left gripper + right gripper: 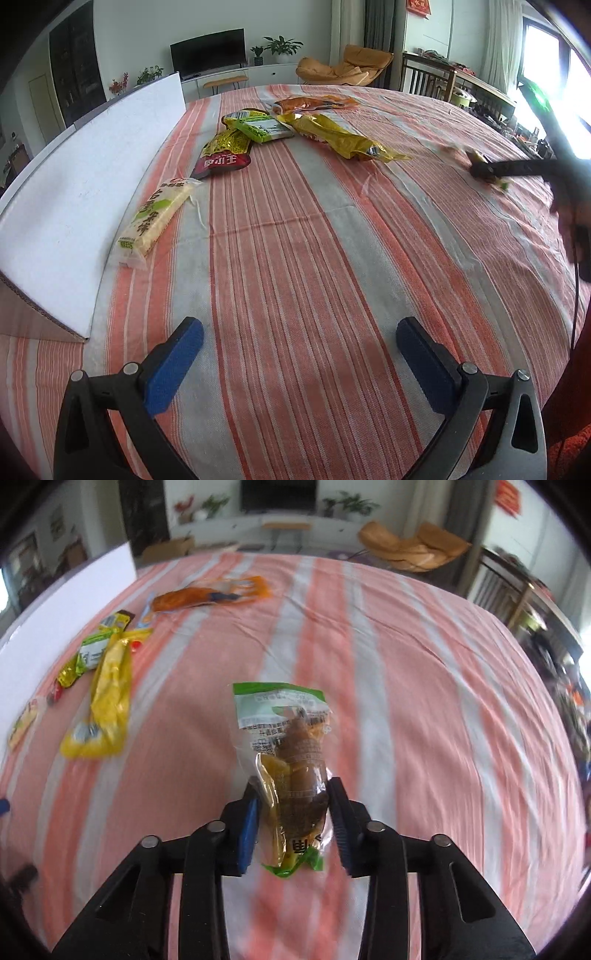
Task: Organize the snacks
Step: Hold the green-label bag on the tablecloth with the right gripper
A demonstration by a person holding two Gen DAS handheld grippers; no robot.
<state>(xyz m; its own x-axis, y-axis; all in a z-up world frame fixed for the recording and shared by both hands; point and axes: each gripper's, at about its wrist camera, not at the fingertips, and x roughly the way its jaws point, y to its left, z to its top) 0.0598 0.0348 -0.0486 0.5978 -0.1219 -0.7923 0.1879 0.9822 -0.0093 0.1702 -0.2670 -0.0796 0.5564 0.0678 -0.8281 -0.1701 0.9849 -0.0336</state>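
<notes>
The right gripper (293, 812) has a clear snack packet with a green top (286, 746) between its blue fingers (248, 825), pads closed against its lower half, above the middle of the striped worktop (424, 701). The left gripper (299, 365) hangs wide open and empty over the near edge. Other snack packets (255, 133) lie near the far left edge beside a white board (92, 177).

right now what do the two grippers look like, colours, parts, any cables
Both are black plastic two-finger tools with blue textured pads on the fingers and round silver pivot pins on the linkages. The left gripper shows these clearly; the right gripper matches. In the left view a thin black cable hangs beside the right tool, under a green light.
</notes>
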